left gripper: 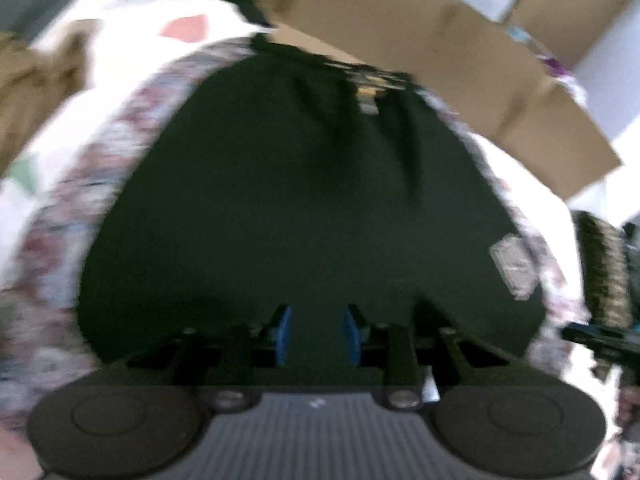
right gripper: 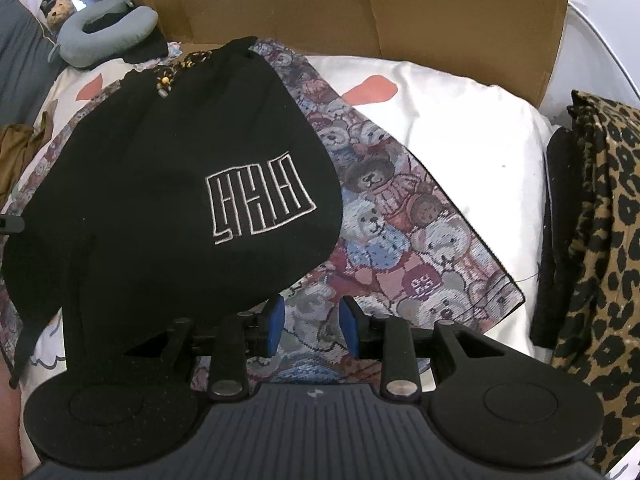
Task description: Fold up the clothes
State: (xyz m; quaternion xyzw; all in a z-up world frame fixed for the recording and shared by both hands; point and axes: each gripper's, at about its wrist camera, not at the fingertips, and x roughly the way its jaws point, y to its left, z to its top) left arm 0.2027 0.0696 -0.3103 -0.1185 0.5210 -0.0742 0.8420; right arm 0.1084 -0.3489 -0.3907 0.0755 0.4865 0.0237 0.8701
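Nearest, the left gripper (left gripper: 317,334) and the right gripper (right gripper: 312,326) each stand partly open with nothing between the blue pads. Just beyond them a black garment (right gripper: 160,184) with a white stitched logo (right gripper: 260,204) lies folded on a teddy-bear patterned cloth (right gripper: 400,216). Farther off, cardboard (right gripper: 360,4) stands behind the white bedding (right gripper: 460,120).

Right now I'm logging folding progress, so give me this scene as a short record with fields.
garment: black fabric garment with white outlined embroidery, lying folded and mostly flat
beneath it: teddy-bear patterned woven cloth on white bedding with pink shapes
left gripper: open, above the black fabric, nothing between the blue pads
right gripper: open, at the garment's near edge, holding nothing
right side: leopard-print cloth
behind: brown cardboard box
far left: grey neck pillow
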